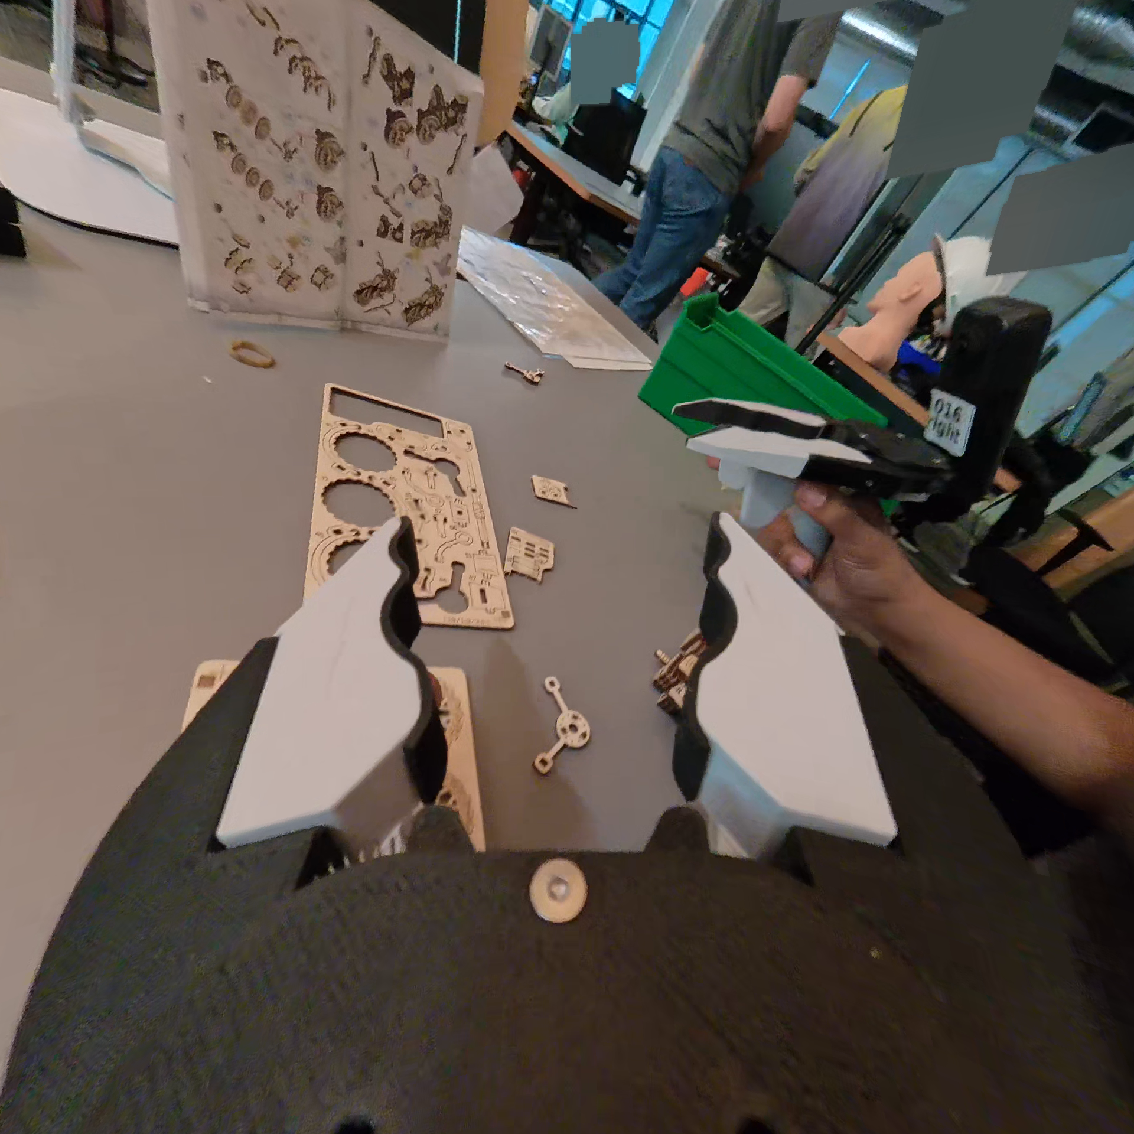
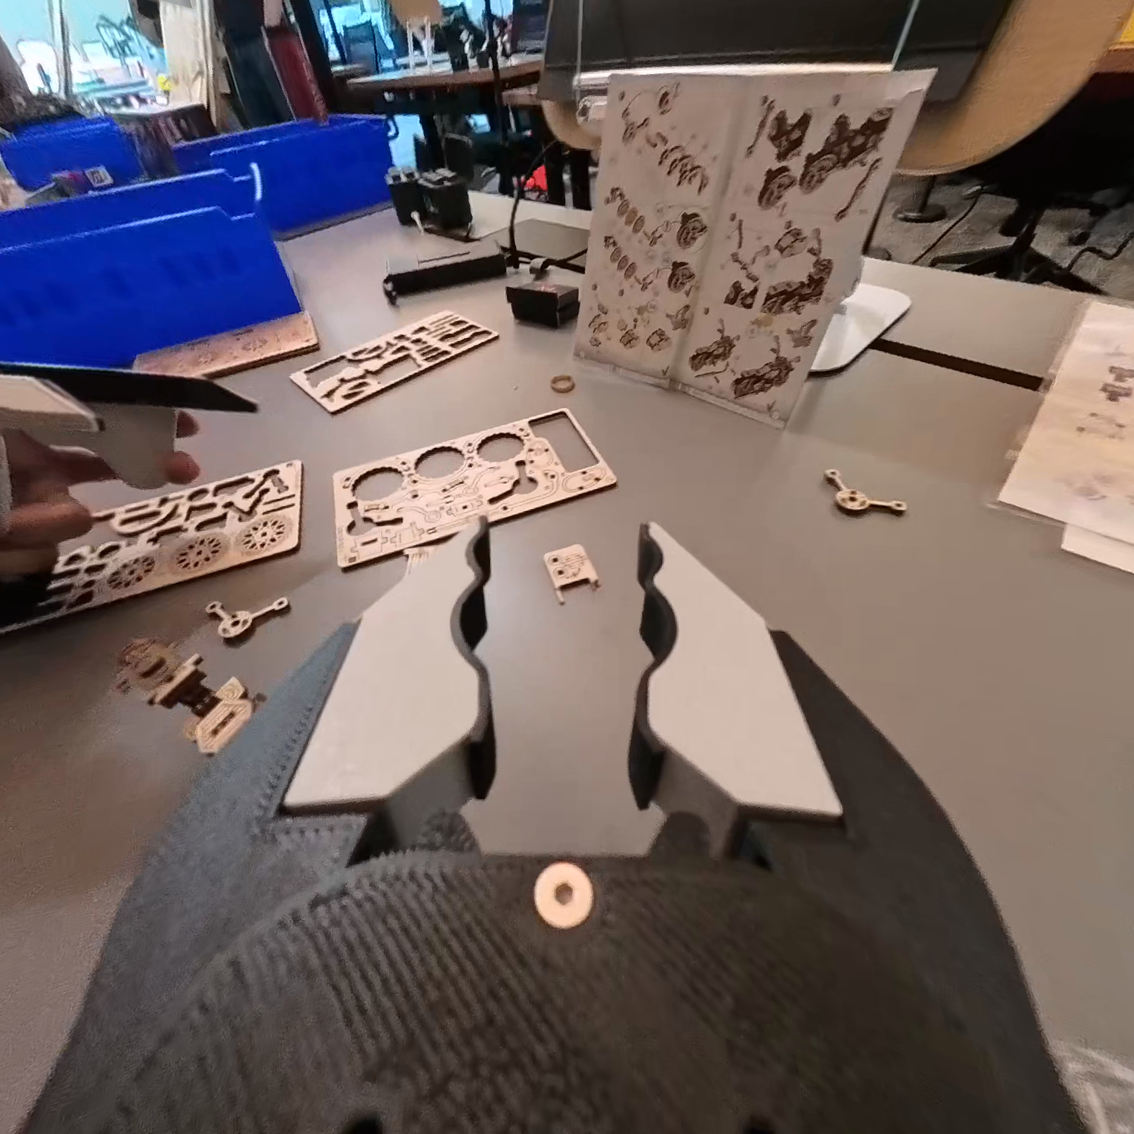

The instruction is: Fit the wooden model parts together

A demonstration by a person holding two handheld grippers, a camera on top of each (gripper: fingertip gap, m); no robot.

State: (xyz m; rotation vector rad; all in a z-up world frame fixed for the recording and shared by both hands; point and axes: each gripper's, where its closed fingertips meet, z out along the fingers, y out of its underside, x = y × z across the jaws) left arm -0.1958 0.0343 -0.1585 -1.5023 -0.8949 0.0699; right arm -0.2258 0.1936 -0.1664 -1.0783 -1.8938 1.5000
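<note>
Your left gripper [image 1: 555, 534] is released, jaws spread wide and empty, held above the grey table [image 1: 153, 491]; your right gripper [image 2: 561, 534] is likewise released and grasps nothing.

In the right wrist view, going left to right: blue bins [image 2: 141, 288] stand at the far left; a wooden sheet with spoked wheels [image 2: 184, 540] lies near them under your left hand [image 2: 43, 491]; a partly built wooden assembly [image 2: 184, 699] sits at the near left, just beside a small lever part [image 2: 245, 617]; the wooden sheet with three round cut-outs [image 2: 466, 485] lies in the middle, just beyond the fingertips; a small square plate [image 2: 570, 567] lies between the two fingers as seen; the upright instruction sheet [image 2: 730, 245] stands far, right of centre; a second lever part [image 2: 856, 498] lies alone to the right, well apart from the other parts; loose papers [image 2: 1080, 442] lie at the right edge.
</note>
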